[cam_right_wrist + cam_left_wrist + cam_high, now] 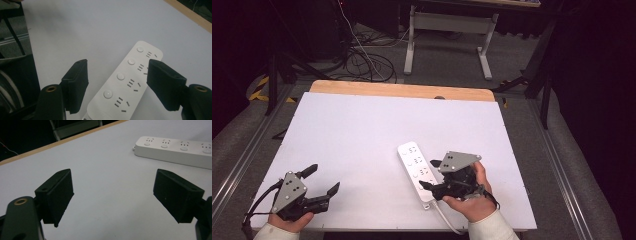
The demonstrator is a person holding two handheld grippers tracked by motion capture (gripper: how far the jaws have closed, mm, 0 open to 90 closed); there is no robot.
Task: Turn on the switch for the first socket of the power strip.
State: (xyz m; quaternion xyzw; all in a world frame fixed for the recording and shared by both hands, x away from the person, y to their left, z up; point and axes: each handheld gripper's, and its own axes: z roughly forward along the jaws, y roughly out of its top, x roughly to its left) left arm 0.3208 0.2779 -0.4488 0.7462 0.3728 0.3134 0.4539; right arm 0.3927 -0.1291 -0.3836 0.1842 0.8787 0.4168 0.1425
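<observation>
A white power strip [417,171] lies flat on the white table [362,135], right of the middle and toward the person's edge, with its cord leaving the near end. The right gripper [428,174] hangs just above the near half of the strip, its jaws spread wide to either side of it and pressing on nothing; in the right gripper view the strip [126,82] runs between them with four sockets showing. The left gripper [322,179] sits near the table's front left corner, well apart from the strip, its jaws wide with bare table between.
</observation>
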